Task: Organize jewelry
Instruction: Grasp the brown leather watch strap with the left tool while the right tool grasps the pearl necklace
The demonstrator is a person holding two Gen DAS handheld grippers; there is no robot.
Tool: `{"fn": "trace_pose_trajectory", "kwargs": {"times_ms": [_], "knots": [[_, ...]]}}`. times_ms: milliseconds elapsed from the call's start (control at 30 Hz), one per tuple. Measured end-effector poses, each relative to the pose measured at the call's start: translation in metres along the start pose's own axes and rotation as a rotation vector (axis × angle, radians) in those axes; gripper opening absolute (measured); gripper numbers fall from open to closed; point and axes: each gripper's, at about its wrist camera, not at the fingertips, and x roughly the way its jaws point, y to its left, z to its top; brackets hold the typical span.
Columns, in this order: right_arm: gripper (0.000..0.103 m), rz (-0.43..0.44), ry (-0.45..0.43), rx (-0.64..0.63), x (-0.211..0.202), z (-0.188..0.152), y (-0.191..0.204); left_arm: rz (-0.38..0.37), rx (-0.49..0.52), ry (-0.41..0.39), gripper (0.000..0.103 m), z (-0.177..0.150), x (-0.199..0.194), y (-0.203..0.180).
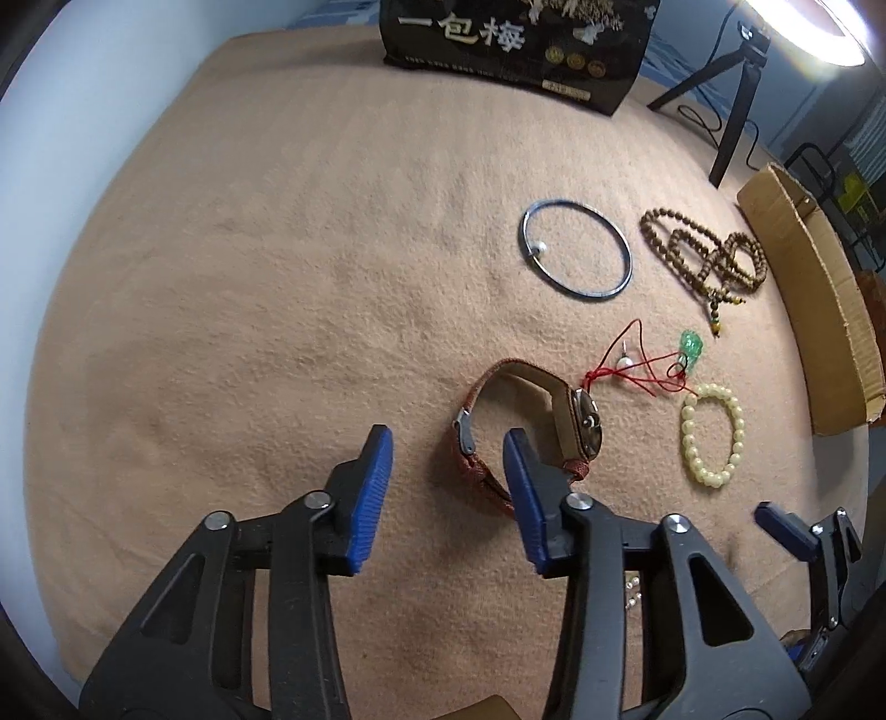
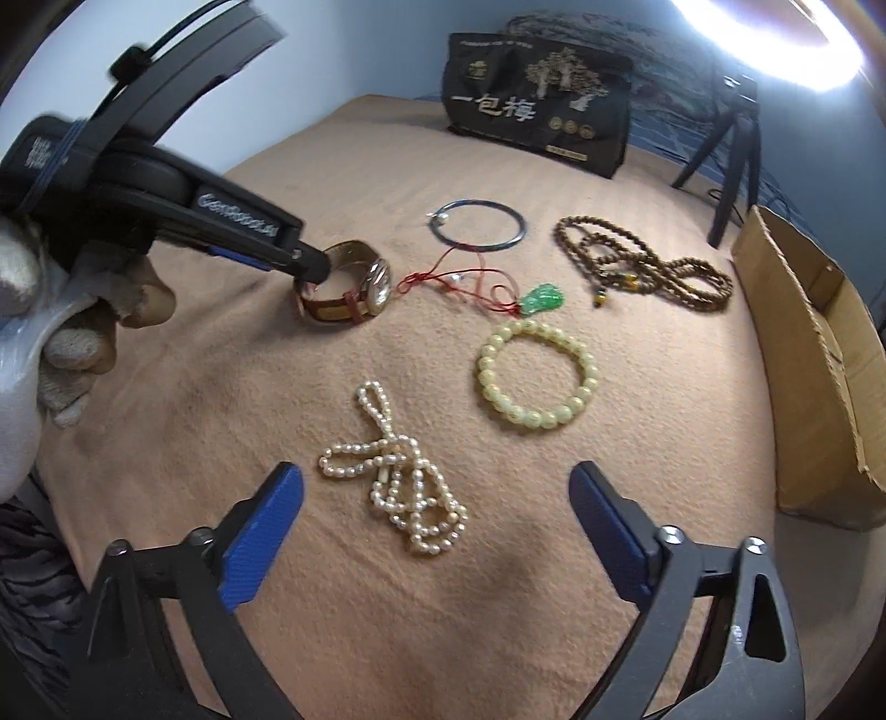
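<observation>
The left tool [image 1: 448,448] stands with its blue pads apart and empty, low over a tan blanket [image 1: 249,277]; its right pad reaches into the loop of a wristwatch [image 1: 531,426] with a reddish-brown strap, which lies on its side just ahead and right of the tips; the right wrist view shows that tool's tip [image 2: 313,266] touching or just inside the strap loop, though I cannot tell which, and a gloved hand [image 2: 72,332] holding the tool. Beyond the watch to the right lies a red cord [image 1: 637,371] with a small white bead and a green pendant [image 1: 689,343]; farther ahead is a thin blue bangle [image 1: 576,249], and right of it a coiled string of brown wooden beads [image 1: 709,255]; nearer, right of the watch, sits a pale yellow bead bracelet [image 1: 714,437]. A black bag with printed characters [image 1: 515,44] stands at the far edge; a tripod [image 1: 731,111] and an open cardboard box [image 1: 819,310] stand at the right.

The right tool [image 2: 437,498] is spread wide and holds nothing; a heaped pearl necklace [image 2: 398,476] lies between and just ahead of its tips; the yellow bracelet [image 2: 534,382] lies ahead and slightly right, the green pendant [image 2: 542,299] beyond it, the watch [image 2: 354,288] ahead to the left, the bangle [image 2: 479,224] farther on, the wooden beads [image 2: 648,266] ahead right, the box [image 2: 803,343] far right.
</observation>
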Motion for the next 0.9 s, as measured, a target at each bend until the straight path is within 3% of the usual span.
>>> {"fn": "trace_pose_trajectory", "kwargs": {"times_ms": [333, 433, 500, 567, 667, 900], "knots": [[0.078, -0.033, 0.045, -0.074, 0.025, -0.003, 0.008, 0.007, 0.001, 0.021, 0.036, 0.005, 0.014, -0.003], [0.063, -0.021, 0.042, -0.075, 0.024, -0.001, 0.008, 0.011, 0.002, 0.017, 0.034, 0.005, 0.016, -0.005], [0.05, -0.012, 0.041, -0.082, 0.023, 0.0, 0.008, 0.018, 0.009, 0.013, 0.028, 0.005, 0.016, -0.006], [0.03, -0.016, 0.037, -0.084, 0.023, 0.002, 0.007, 0.024, 0.012, 0.009, 0.02, 0.006, 0.017, -0.007], [0.01, 0.004, 0.037, -0.073, 0.022, 0.005, 0.004, 0.04, 0.013, 0.001, 0.011, 0.007, 0.018, -0.011], [0.006, 0.027, 0.018, -0.051, 0.014, 0.007, 0.002, 0.047, -0.001, -0.029, 0.008, 0.009, 0.01, -0.008]]}}
